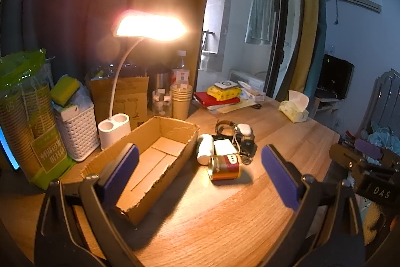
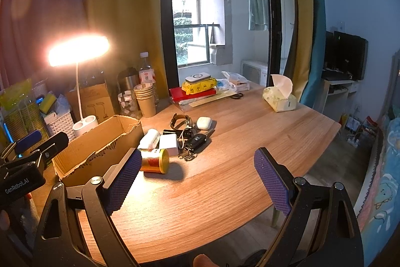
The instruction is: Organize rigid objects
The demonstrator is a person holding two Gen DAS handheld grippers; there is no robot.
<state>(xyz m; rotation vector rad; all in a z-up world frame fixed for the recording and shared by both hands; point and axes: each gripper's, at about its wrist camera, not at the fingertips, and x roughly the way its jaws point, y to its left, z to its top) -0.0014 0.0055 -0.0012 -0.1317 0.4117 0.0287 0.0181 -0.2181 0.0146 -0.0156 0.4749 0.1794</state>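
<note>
— Where's the can (image 2: 154, 161) from your right hand-held gripper (image 2: 197, 185)?

— On its side on the table (image 2: 225, 182), left of centre in the right view, just beside your left pad (image 2: 125, 179), lid toward the frame's right. Both hand-held grippers are spread wide, holding nothing.

— And the box (image 1: 150, 162)?

— Empty, lower left in the left view, can (image 1: 225, 166) just right of it. Your left hand-held gripper (image 1: 200, 177) frames both — I'd judge either could reach.

Open right tongs (image 2: 197, 184) hover above table (image 2: 225, 187); gold can (image 2: 156, 161) lies sideways.
</note>
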